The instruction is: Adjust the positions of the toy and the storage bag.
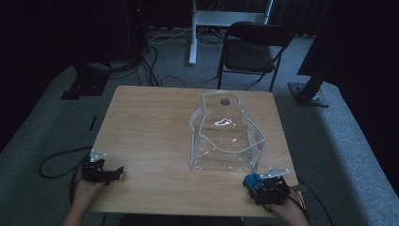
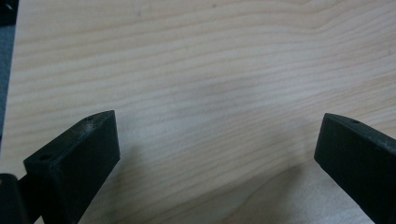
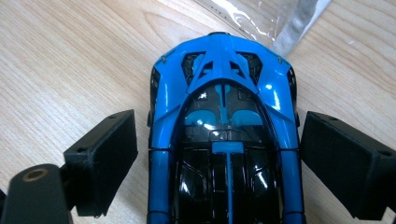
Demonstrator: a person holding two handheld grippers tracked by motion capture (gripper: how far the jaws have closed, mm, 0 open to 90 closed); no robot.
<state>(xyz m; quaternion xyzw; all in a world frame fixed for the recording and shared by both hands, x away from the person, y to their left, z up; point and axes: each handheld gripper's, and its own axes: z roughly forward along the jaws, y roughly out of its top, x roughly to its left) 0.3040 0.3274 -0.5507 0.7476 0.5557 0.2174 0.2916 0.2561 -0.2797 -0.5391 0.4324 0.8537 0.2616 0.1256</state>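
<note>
Nearest the lens in the right gripper view, a blue and black toy car point(image 3: 224, 140) lies on the pale wooden worktop point(image 3: 70, 60), set lengthwise between the two black fingers point(image 3: 105, 158). Both fingers stand just off the car's sides with a thin strip of wood visible at each flank, so they are spread and not clamped on it. Past the car's far end, a corner of a clear plastic bag point(image 3: 261, 18) reaches into the picture.

From the high view, the right gripper point(image 1: 264, 186) sits at the near right corner of the worktop point(image 1: 150, 127), held by a hand coming in from the bottom edge, with the car point(image 1: 252, 181) showing as a blue spot at its front. The clear plastic bag point(image 1: 226, 136) stands upright just beyond it, mouth open, right of centre. The left gripper point(image 1: 101, 170) rests low at the near left edge, well apart from the bag, its hand point(image 1: 83, 190) behind it. In the left gripper view its fingers point(image 2: 77, 163) are spread wide over bare wood point(image 2: 210, 70).

A folding chair point(image 1: 251, 49) stands on the carpet behind the worktop.
</note>
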